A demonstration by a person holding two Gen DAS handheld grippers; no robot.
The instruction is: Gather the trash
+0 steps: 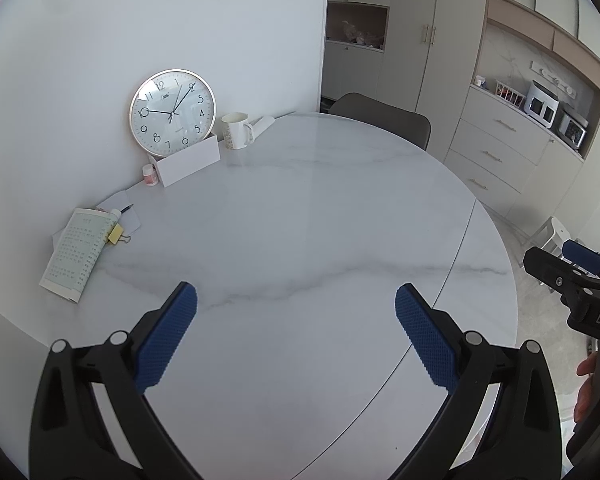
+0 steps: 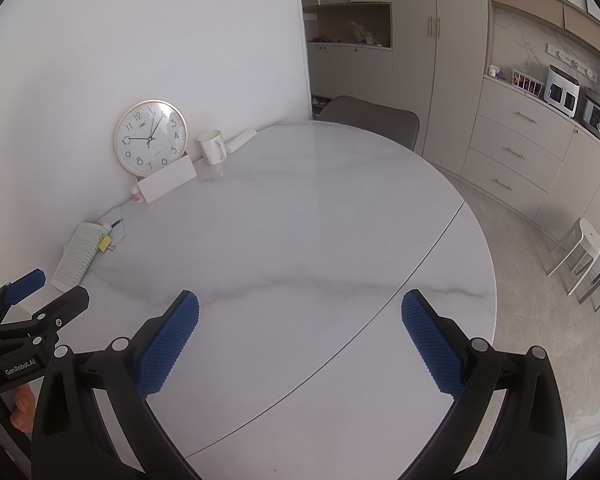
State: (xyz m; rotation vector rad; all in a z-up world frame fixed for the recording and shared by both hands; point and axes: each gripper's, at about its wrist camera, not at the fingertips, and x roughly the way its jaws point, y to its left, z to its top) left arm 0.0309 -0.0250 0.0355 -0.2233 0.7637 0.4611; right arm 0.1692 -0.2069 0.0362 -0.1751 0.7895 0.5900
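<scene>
We see both wrist views look from above the near table (image 1: 300, 208) edge toward the wall; both share the clock (image 1: 173, 113).

The clock (image 1: 172, 113) face shows numerals 1 to 12; the left gripper (image 2: 24, 336) body reads "GenRobot.AI".

Soft, even daylight, faint glare on the marble table (image 1: 300, 220), sharp focus, heavy fisheye bending and dark corners.
</scene>
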